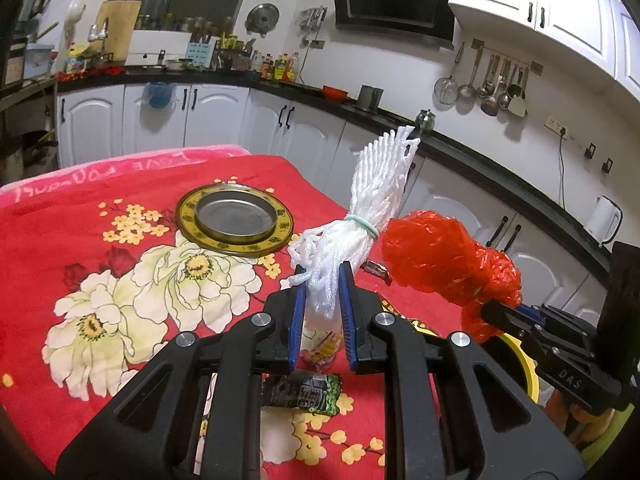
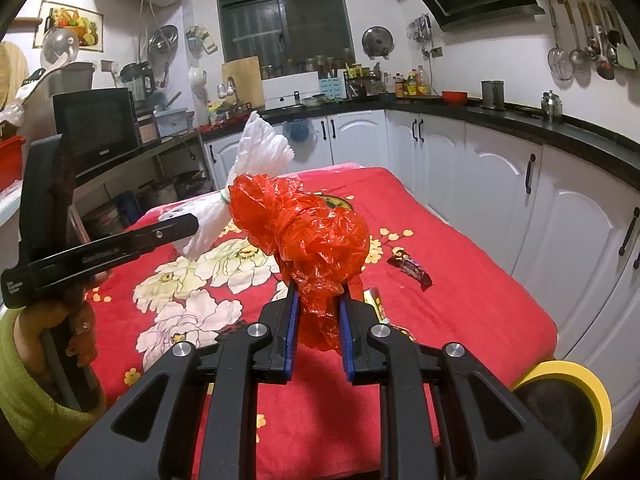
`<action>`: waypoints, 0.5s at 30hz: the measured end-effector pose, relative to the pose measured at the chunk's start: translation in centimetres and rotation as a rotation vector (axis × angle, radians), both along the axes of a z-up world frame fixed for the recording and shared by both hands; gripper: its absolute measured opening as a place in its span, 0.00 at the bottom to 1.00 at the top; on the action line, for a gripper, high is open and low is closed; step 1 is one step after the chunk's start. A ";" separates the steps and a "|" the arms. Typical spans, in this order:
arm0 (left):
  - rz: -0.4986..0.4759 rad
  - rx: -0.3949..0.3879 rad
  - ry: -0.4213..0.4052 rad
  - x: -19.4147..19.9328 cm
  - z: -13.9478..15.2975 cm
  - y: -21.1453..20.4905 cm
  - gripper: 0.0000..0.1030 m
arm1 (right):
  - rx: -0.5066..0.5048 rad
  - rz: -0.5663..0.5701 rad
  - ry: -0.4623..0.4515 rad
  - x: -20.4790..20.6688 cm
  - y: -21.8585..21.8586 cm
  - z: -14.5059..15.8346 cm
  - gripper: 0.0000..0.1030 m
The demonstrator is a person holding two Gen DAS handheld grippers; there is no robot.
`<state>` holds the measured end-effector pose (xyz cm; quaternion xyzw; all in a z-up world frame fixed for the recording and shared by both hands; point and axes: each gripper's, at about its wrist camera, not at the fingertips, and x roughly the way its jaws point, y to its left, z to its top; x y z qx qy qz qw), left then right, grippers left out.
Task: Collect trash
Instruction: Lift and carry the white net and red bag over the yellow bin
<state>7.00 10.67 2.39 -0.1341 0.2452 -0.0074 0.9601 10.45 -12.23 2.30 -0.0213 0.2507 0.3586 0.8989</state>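
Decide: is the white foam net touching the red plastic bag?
Cannot tell. In the left wrist view the net and bag meet edge to edge; depth unclear.

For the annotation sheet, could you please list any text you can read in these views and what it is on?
"DAS": on the right hand-held gripper, seen from the left wrist.
"LOVE": upside down on the pink cloth edge; the remaining words are unclear.
Left hand-held gripper lettering, microwave badge, brown wrapper: too blurred.

Gold-rimmed metal plate [image 1: 235, 220] on floral cloth [image 1: 120, 280]
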 end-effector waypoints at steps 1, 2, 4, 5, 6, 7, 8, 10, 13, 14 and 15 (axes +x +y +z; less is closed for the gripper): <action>-0.001 0.002 -0.001 -0.1 0.0 -0.1 0.11 | 0.000 -0.002 -0.002 -0.1 -0.1 0.1 0.16; -0.002 0.003 -0.002 -0.2 0.1 -0.3 0.11 | 0.000 -0.006 -0.002 -0.1 -0.3 0.1 0.16; -0.005 0.003 -0.004 -0.4 0.2 -0.6 0.11 | 0.002 -0.014 0.002 -0.2 -0.6 0.2 0.16; -0.007 0.002 -0.004 -0.4 0.2 -0.7 0.11 | 0.002 -0.017 0.002 -0.3 -0.7 0.2 0.16; -0.010 0.004 -0.006 -0.5 0.2 -0.8 0.11 | 0.003 -0.024 -0.002 -0.4 -1.0 0.3 0.16; -0.013 0.005 -0.007 -0.5 0.2 -1.0 0.11 | 0.004 -0.028 -0.005 -0.5 -1.2 0.4 0.16; -0.016 0.006 -0.008 -0.5 0.2 -1.2 0.11 | 0.004 -0.035 -0.009 -0.6 -1.5 0.5 0.16; -0.023 0.006 -0.008 -0.5 0.3 -1.5 0.11 | 0.008 -0.049 -0.009 -0.7 -2.2 0.6 0.16; -0.034 0.007 -0.010 -0.4 0.3 -2.1 0.11 | 0.013 -0.071 -0.010 -0.7 -3.3 0.7 0.16; -0.037 0.007 -0.009 -0.4 0.3 -2.3 0.11 | 0.015 -0.077 -0.009 -0.7 -3.6 0.6 0.16; -0.040 0.006 -0.009 -0.4 0.3 -2.4 0.11 | 0.017 -0.084 -0.008 -0.7 -4.0 0.6 0.16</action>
